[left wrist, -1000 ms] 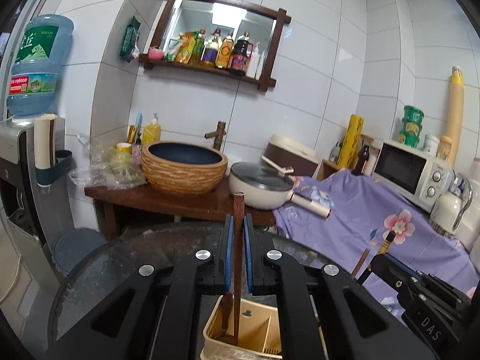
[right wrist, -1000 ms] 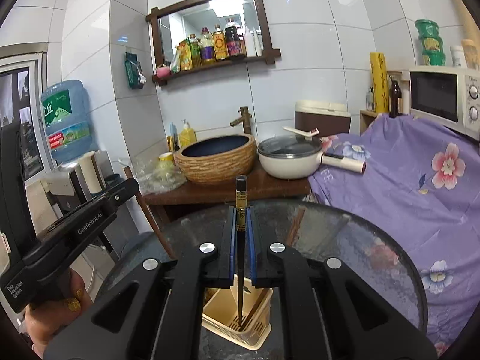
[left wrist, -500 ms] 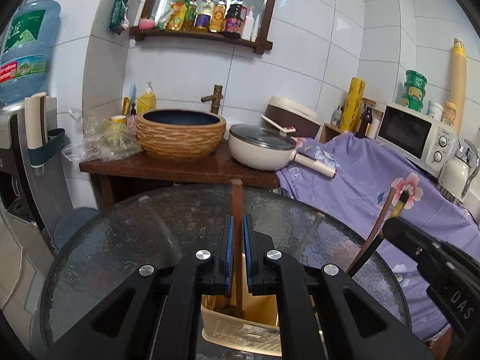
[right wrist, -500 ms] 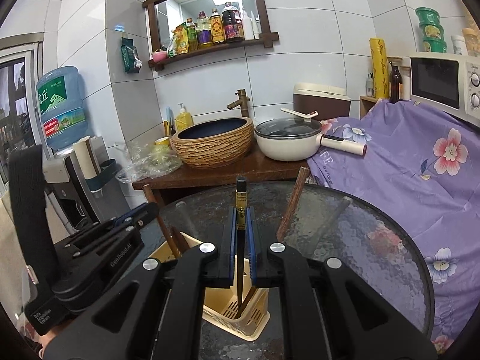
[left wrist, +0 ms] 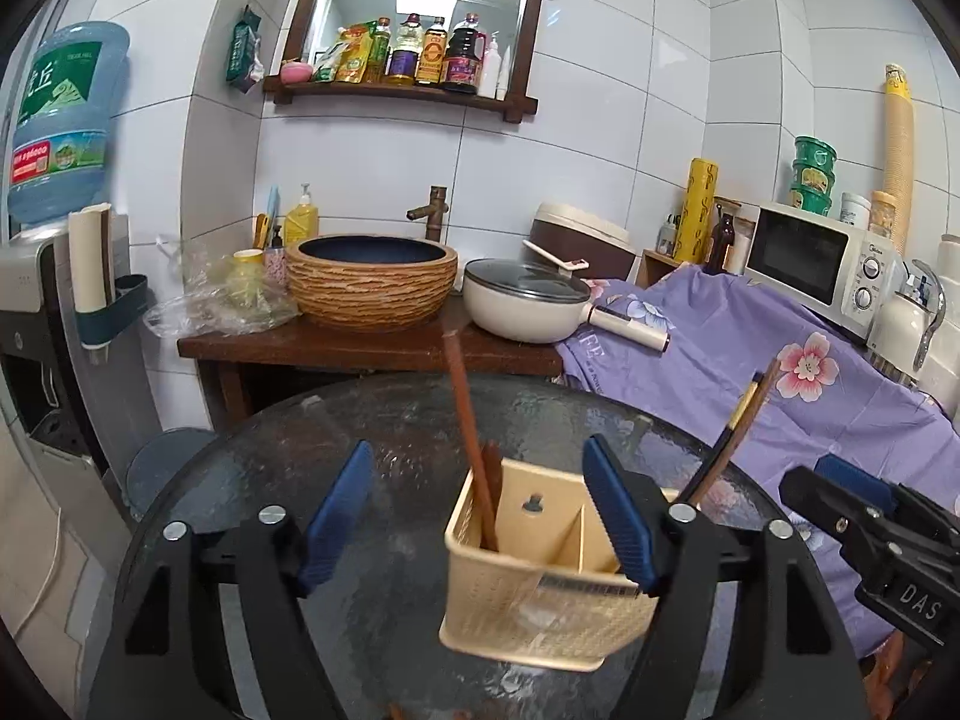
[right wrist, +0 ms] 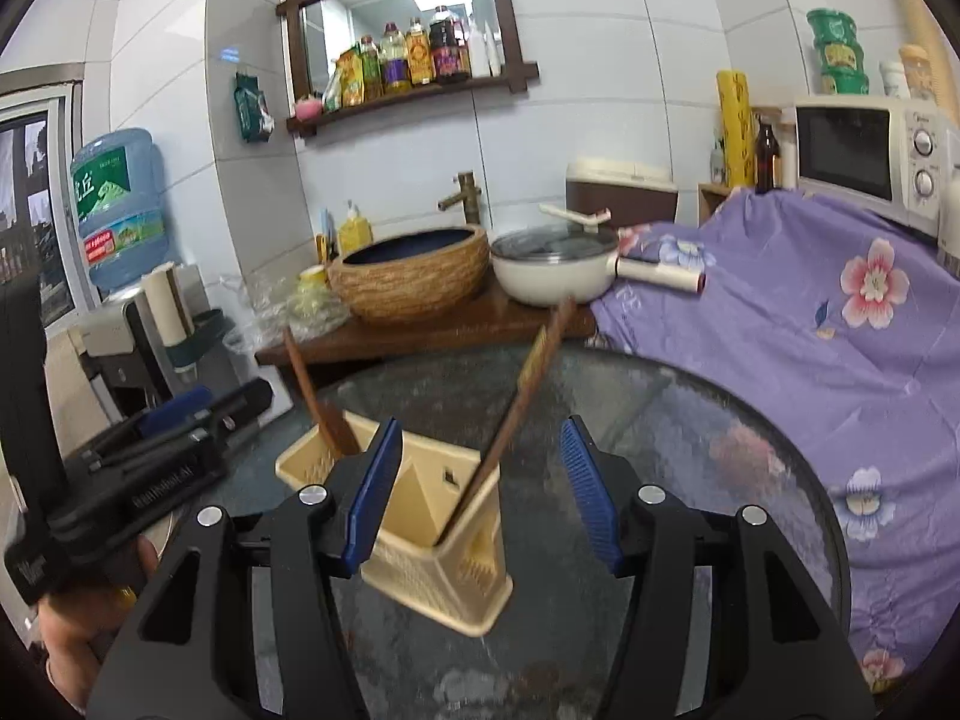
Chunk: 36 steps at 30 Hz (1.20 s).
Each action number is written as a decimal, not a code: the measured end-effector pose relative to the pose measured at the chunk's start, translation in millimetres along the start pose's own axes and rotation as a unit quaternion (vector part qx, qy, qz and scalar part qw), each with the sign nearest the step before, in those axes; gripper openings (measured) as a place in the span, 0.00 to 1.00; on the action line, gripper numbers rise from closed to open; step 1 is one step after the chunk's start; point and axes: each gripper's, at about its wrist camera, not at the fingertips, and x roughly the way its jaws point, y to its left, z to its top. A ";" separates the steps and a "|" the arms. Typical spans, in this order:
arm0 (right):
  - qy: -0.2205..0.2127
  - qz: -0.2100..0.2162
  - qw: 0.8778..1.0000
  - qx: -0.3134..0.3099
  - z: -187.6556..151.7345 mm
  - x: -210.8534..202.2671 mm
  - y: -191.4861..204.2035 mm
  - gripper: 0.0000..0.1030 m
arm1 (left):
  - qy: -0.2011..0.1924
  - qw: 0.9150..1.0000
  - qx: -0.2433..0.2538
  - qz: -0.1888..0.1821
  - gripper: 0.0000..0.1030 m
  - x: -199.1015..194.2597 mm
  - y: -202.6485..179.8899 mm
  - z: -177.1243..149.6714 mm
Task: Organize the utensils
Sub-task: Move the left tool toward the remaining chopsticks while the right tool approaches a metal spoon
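A cream plastic utensil holder (left wrist: 540, 594) with two compartments stands on the round glass table (left wrist: 372, 420). A reddish-brown chopstick (left wrist: 468, 432) leans in its left compartment. A dark chopstick with a yellow band (left wrist: 729, 435) leans in its right compartment. My left gripper (left wrist: 480, 516) is open and empty, its jaws either side of the holder. In the right wrist view the holder (right wrist: 420, 540) sits between the jaws of my open, empty right gripper (right wrist: 480, 492), with the banded chopstick (right wrist: 516, 414) and the brown one (right wrist: 315, 396) leaning in it. The other gripper (right wrist: 150, 456) shows at left.
Behind the table a wooden counter (left wrist: 360, 348) carries a woven-look basin (left wrist: 372, 282), a white lidded pan (left wrist: 522, 300) and plastic bags. A purple floral cloth (left wrist: 780, 372) covers the right side, with a microwave (left wrist: 810, 264). A water dispenser (left wrist: 54, 180) stands at left.
Both grippers have opened and let go of their chopsticks, which now lean free in the holder. Both grippers have drawn back a little.
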 end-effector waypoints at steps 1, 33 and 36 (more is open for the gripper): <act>0.008 -0.005 1.000 -0.002 -6.9 -0.9 -0.7 0.54 | 0.005 1.000 0.001 0.006 0.74 -3.2 3.9 -6.1; 0.230 0.065 0.971 -0.015 -197.8 -13.4 30.4 0.34 | 0.204 0.979 -0.009 0.018 0.48 -39.1 57.2 -174.2; 0.210 0.038 0.977 -0.006 -190.8 -15.8 22.0 0.34 | 0.206 0.978 -0.012 0.015 0.48 -40.8 55.9 -179.6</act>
